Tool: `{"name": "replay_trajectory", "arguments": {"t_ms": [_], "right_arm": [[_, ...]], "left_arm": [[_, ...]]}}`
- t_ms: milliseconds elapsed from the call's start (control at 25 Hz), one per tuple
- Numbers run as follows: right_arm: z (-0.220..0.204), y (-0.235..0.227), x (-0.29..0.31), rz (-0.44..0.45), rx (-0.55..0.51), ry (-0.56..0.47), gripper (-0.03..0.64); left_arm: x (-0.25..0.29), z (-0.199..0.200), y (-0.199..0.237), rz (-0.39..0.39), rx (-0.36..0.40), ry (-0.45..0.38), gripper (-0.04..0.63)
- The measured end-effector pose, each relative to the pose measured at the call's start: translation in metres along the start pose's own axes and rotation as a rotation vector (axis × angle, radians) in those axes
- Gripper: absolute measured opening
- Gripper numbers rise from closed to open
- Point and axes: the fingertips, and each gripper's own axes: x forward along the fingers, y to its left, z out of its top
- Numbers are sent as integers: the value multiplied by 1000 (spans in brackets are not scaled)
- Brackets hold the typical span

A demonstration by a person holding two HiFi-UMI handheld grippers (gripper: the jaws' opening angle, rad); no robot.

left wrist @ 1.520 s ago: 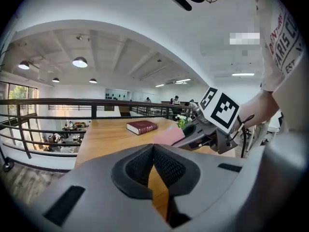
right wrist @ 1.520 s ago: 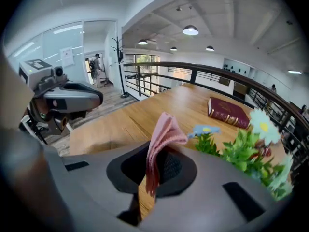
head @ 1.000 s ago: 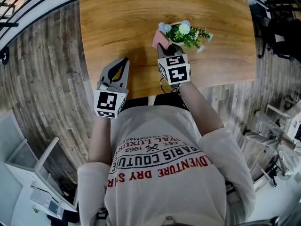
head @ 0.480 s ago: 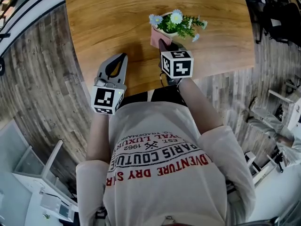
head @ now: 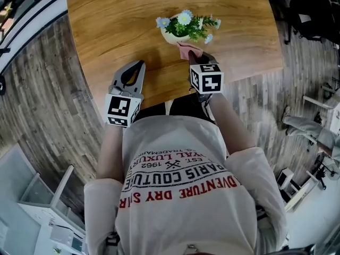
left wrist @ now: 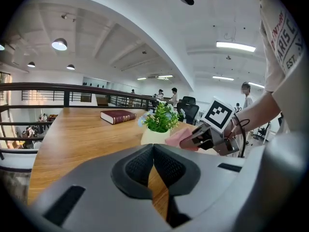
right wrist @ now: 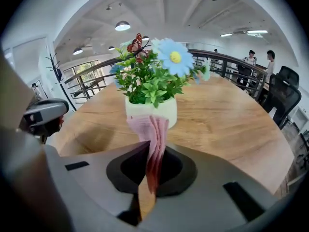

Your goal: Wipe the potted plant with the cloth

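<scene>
Right gripper view: a folded pink cloth (right wrist: pixel 153 129) is clamped between the closed jaws of the right gripper (right wrist: pixel 147 151). Its free end is pressed up against the front of the white pot of the potted plant (right wrist: pixel 150 93) (green leaves, blue and white flowers, a butterfly ornament on top). The plant is set upright on the wooden table (right wrist: pixel 231 115).

Left gripper view: the left gripper (left wrist: pixel 153 148) is recorded with jaws fully together and nothing between them, held over the table well apart from the plant. A dark red book (left wrist: pixel 118 116) is noted lying flat farther back.
</scene>
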Motion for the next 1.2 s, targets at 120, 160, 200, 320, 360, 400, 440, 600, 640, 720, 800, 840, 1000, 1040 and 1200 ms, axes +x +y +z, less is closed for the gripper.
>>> {"name": "replay_trajectory", "arguments": {"t_ms": [120,160,200,320,360,400,440,600,640,720,800,840,1000,1040,1200], "right_arm": [[-3,-20,-8,-27,-43,-1,35],[-2,-29,-10,-37,-51,-4,35],[-2,-37,-11,-48,-57,-7,35],[3,-64,-10,-73,-62,-9,35],[5,-72,-8,-75,-63,-7,35],[7,-79,-6,-74,-64,-4,35],[9,-86,-4,-71,-70,0,35],[21,-109,7,-46,-111,6,35],[24,-115,10,-42,-118,5,35],[32,-125,16,-32,-135,-3,35],[40,-128,24,-12,-161,-6,35],[43,-128,29,0,-172,-3,35],[51,-128,45,18,-195,7,35],[52,-128,48,23,-198,9,35],[57,-122,56,57,-214,11,35]], "left_arm": [[13,1,-8,-7,3,-6,18],[18,1,-10,-13,1,-6,22],[23,1,-13,-21,-3,-4,68],[43,0,-19,-40,4,6,269],[51,-2,-20,-41,15,14,297],[58,-3,-20,-40,27,23,321],[66,-5,-21,-39,36,31,341],[97,-2,-23,-38,56,36,416],[104,0,-24,-46,66,38,428],[121,4,-27,-65,93,37,450],[133,7,-29,-80,124,38,468],[138,8,-29,-87,138,40,476],[159,6,-30,-127,172,52,506],[164,5,-29,-137,180,54,513],[176,6,-29,-184,221,57,522]]}}
